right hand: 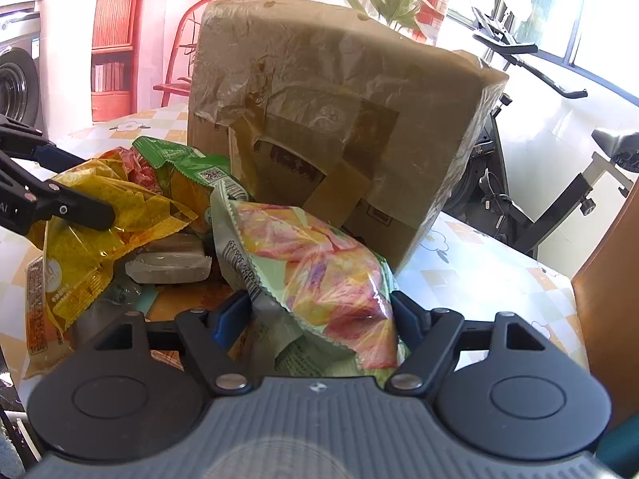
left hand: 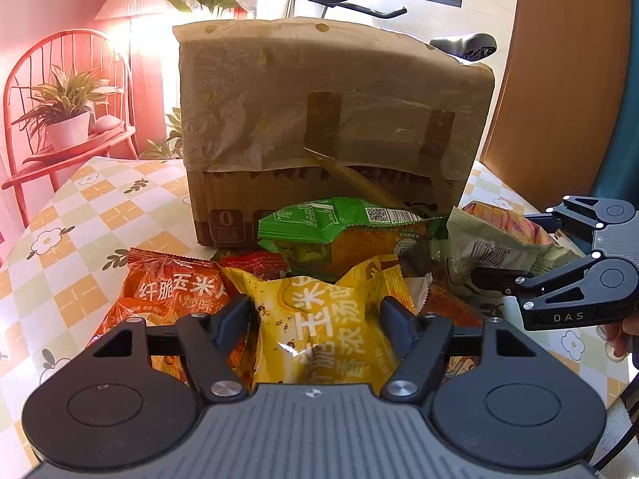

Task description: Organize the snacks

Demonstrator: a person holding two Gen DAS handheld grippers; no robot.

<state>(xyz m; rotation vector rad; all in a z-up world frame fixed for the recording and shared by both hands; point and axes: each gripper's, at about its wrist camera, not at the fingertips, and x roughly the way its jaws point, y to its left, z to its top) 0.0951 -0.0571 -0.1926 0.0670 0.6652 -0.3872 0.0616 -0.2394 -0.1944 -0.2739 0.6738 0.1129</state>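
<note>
A heap of snack bags lies on the checked tablecloth (left hand: 80, 219) in front of a taped cardboard box (left hand: 319, 99). My left gripper (left hand: 315, 311) is shut on a yellow snack bag (left hand: 311, 343), both fingers pressing its sides. To its left lies an orange bag (left hand: 171, 291); behind it a green bag (left hand: 343, 223) rests against the box. My right gripper (right hand: 319, 311) is shut on a pale green bag with pink and yellow contents (right hand: 319, 263). That gripper (left hand: 507, 247) also shows at the right of the left wrist view. The left gripper (right hand: 88, 187) holds the yellow bag (right hand: 131, 203) at the left.
The cardboard box (right hand: 339, 99) stands tall just behind the heap. A grey wrapped packet (right hand: 167, 267) lies low in the pile. A red chair with a potted plant (left hand: 68, 111) stands beyond the table's left edge, an exercise bike (right hand: 539, 159) beyond its right.
</note>
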